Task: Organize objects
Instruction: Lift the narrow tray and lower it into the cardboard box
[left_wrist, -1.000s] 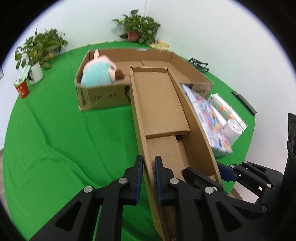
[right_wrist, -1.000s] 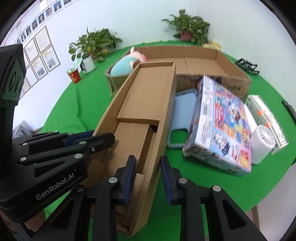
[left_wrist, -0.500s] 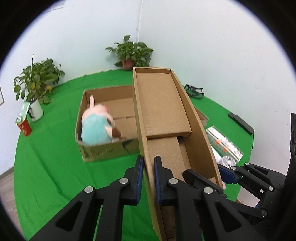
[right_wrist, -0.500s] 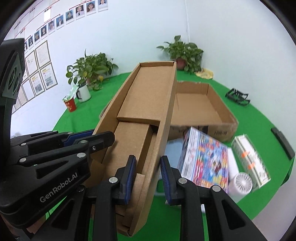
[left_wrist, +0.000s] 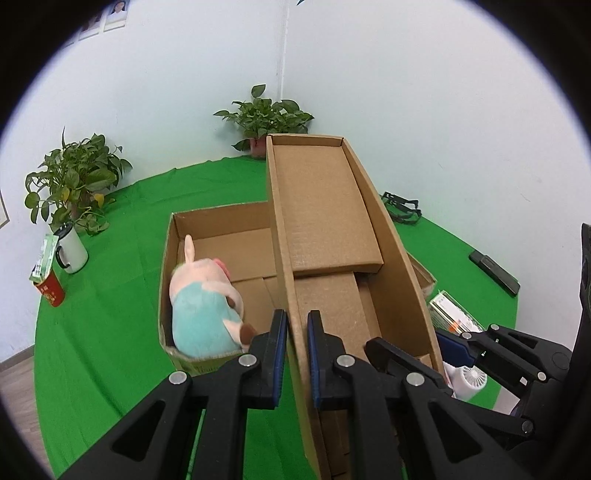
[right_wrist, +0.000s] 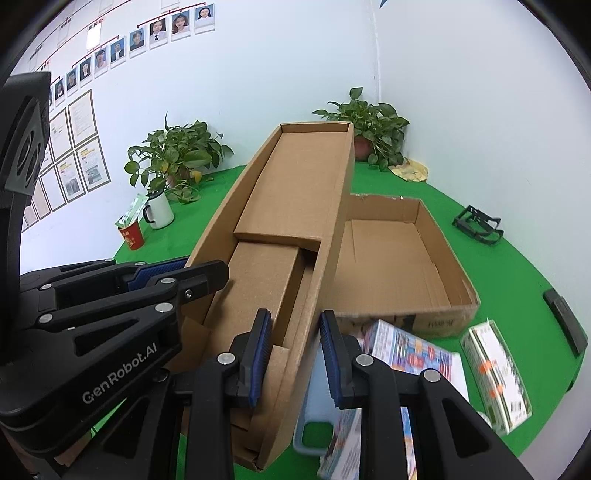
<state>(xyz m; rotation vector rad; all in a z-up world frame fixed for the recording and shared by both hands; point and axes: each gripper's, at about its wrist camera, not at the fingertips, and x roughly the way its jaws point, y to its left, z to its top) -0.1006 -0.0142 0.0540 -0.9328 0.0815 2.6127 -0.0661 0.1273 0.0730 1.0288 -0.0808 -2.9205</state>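
Note:
A long narrow cardboard box (left_wrist: 332, 236) is held up in the air, tilted with its far end raised. My left gripper (left_wrist: 296, 360) is shut on its left wall. My right gripper (right_wrist: 293, 352) is shut on its right wall (right_wrist: 325, 258). Below and beyond it a wide open carton (left_wrist: 218, 240) rests on the green table, with a pink and teal plush toy (left_wrist: 203, 314) at its near left corner. In the right wrist view the carton's (right_wrist: 399, 254) right half is bare inside.
A colourful box (right_wrist: 399, 350), a silver packet (right_wrist: 495, 373), a blue phone case (right_wrist: 314, 424) and a small white fan (left_wrist: 469, 380) lie at the table's right. Potted plants (left_wrist: 74, 177), a white mug (left_wrist: 72, 249) and a red cup (left_wrist: 50, 290) stand at the left.
Both grippers have lifted the long box higher and forward over the carton. Its far end now stands well above the table, and the carton and plush appear nearer below.

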